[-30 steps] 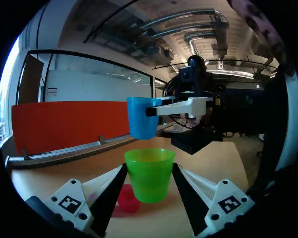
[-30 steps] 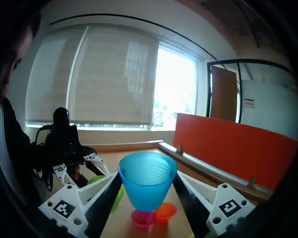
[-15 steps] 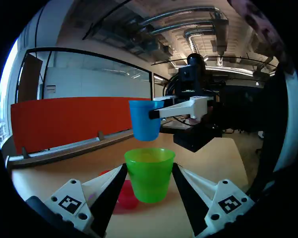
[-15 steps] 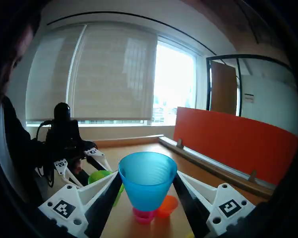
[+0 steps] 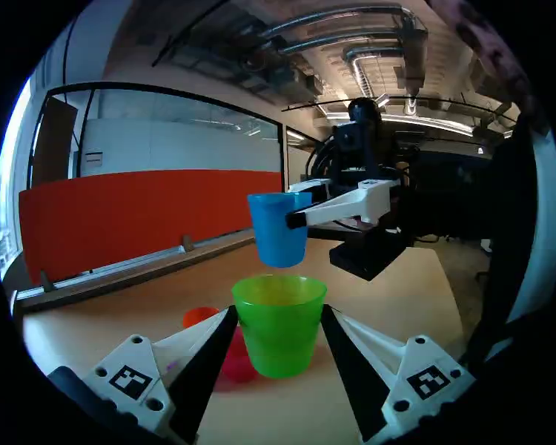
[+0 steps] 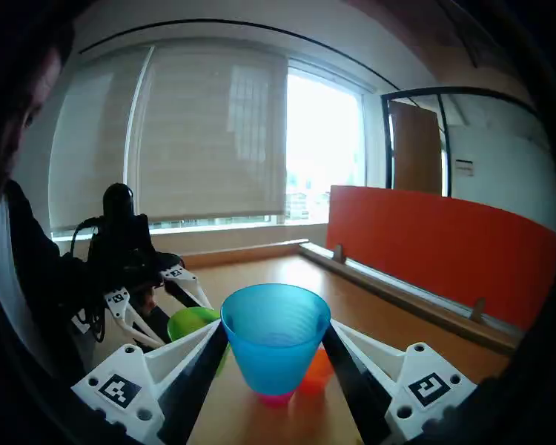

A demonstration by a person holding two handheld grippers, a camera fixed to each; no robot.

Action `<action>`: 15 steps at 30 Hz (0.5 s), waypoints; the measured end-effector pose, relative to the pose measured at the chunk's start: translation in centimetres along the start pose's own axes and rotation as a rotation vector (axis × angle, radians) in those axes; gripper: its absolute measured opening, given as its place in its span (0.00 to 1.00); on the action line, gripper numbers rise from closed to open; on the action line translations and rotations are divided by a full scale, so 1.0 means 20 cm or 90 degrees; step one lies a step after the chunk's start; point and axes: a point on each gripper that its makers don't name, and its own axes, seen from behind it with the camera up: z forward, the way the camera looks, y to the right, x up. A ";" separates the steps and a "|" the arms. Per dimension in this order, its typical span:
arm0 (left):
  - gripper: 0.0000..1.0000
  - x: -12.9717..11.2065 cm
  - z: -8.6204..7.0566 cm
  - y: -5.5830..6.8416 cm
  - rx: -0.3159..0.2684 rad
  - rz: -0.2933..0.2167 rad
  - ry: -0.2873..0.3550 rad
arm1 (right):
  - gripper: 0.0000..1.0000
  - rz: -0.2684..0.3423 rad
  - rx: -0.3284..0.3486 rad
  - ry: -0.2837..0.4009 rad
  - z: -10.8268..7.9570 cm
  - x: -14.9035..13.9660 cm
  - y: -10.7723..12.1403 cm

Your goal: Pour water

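Left gripper (image 5: 278,317): both fingers pressed to the sides of the green cup (image 5: 279,337), which is upright with its mouth open upward; I cannot tell whether its base rests on the table (image 5: 408,285). Right gripper (image 6: 274,332): both fingers clamped on the blue cup (image 6: 276,352), rim level, no tilt. In the left gripper view the blue cup hangs above and a little beyond the green cup's mouth, the two apart. Water level in either cup unreadable. A small orange cup (image 5: 199,317) and a pink cup (image 5: 237,365) sit on the table nearby. Judgement: pickup and rough alignment done; tilting and the pour itself not yet begun.
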 end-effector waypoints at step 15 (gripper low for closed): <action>0.82 -0.08 -0.02 -0.02 0.005 -0.001 -0.028 | 0.89 0.009 0.010 -0.028 -0.02 -0.15 -0.01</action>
